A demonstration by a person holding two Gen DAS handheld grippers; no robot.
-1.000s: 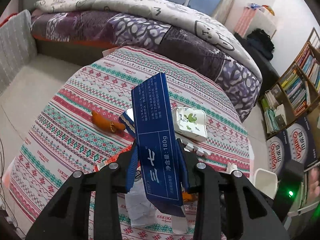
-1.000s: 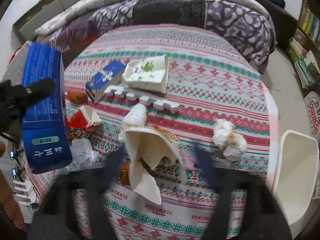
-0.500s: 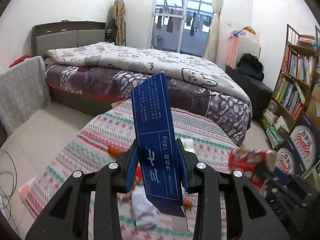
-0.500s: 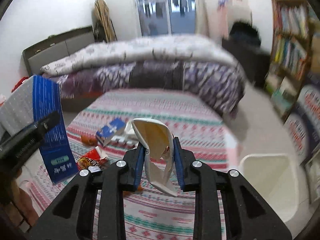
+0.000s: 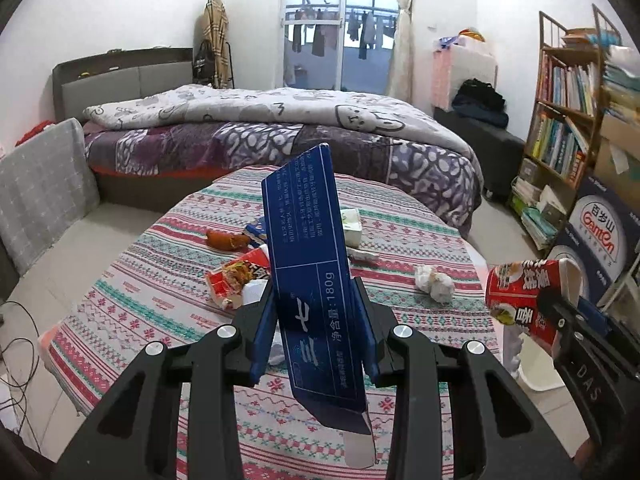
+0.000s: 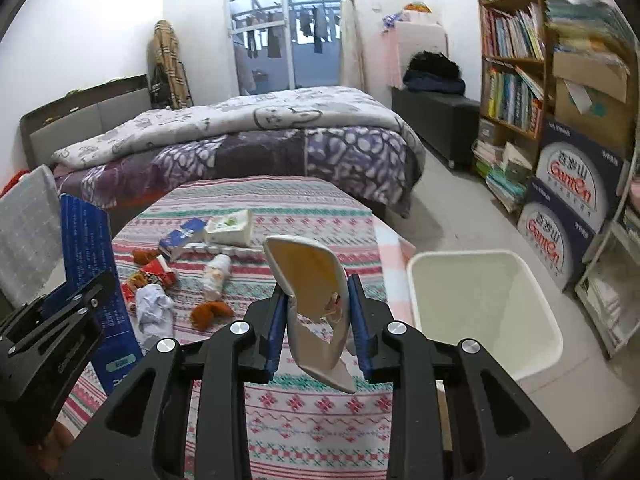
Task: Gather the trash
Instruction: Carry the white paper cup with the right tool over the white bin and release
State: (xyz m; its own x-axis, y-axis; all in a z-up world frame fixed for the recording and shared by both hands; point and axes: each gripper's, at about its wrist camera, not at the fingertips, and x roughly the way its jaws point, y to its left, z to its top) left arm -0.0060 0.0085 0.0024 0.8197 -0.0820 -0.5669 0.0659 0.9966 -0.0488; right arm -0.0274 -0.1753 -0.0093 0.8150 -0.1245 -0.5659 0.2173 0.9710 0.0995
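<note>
My left gripper [image 5: 316, 328] is shut on a long blue carton [image 5: 308, 264] and holds it upright above the round table; the carton also shows at the left of the right wrist view [image 6: 90, 248]. My right gripper [image 6: 318, 320] is shut on a squashed red-and-white noodle cup [image 6: 316, 288], seen from its pale inside; its red side shows in the left wrist view [image 5: 524, 296]. A white trash bin [image 6: 484, 308] stands on the floor right of the table, just right of the right gripper.
The table with a patterned cloth [image 6: 320, 408] carries a red wrapper [image 5: 236, 276], crumpled paper [image 5: 434, 282], a tissue pack [image 6: 230, 228], a small blue box [image 6: 182, 238] and orange scraps [image 6: 210, 312]. A bed [image 5: 260, 128] lies behind; bookshelves [image 6: 516, 76] and boxes stand right.
Both grippers have risen and tilted up from looking down at the table. The right gripper has lifted the noodle cup off the table and moved right, beside the bin.
</note>
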